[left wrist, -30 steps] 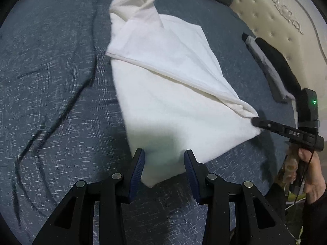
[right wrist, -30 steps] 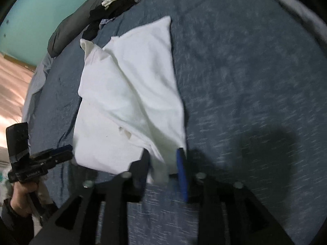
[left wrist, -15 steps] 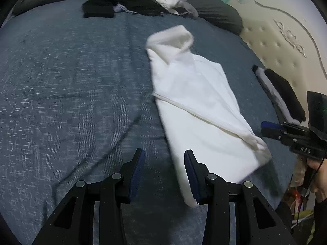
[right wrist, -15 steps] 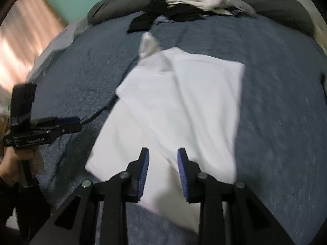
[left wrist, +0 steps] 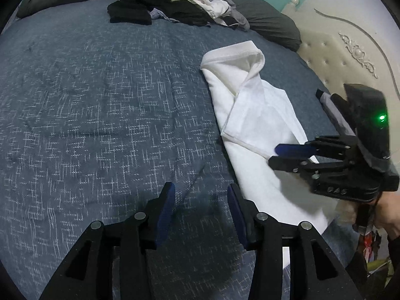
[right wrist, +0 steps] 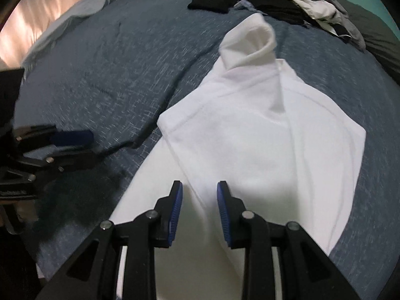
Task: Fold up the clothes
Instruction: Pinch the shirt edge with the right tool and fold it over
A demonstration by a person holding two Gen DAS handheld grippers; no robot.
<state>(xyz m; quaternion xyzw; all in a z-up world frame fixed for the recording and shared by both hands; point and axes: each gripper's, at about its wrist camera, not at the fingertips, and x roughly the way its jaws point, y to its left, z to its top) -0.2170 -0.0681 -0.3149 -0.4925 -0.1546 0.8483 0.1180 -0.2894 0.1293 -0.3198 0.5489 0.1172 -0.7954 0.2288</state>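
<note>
A white garment (left wrist: 252,125) lies partly folded on the blue bedspread, with one sleeve or corner curled up at its far end (right wrist: 250,42). My left gripper (left wrist: 200,200) hangs open over bare bedspread, left of the garment's near edge, holding nothing. My right gripper (right wrist: 198,201) is open above the garment's near part, with white cloth below the gap. In the left wrist view the right gripper (left wrist: 275,153) hovers over the garment's right side. The left gripper (right wrist: 82,142) shows at the left of the right wrist view, off the cloth.
A heap of dark and light clothes (left wrist: 180,5) lies at the far end of the bed (left wrist: 87,100). A dark folded item (left wrist: 335,115) rests near the cream headboard (left wrist: 350,55). A grey pillow (left wrist: 270,27) lies beyond the garment.
The right gripper let go of the garment's corner and opened. Both grippers drew back and lifted, and the garment now lies released on the bed.
</note>
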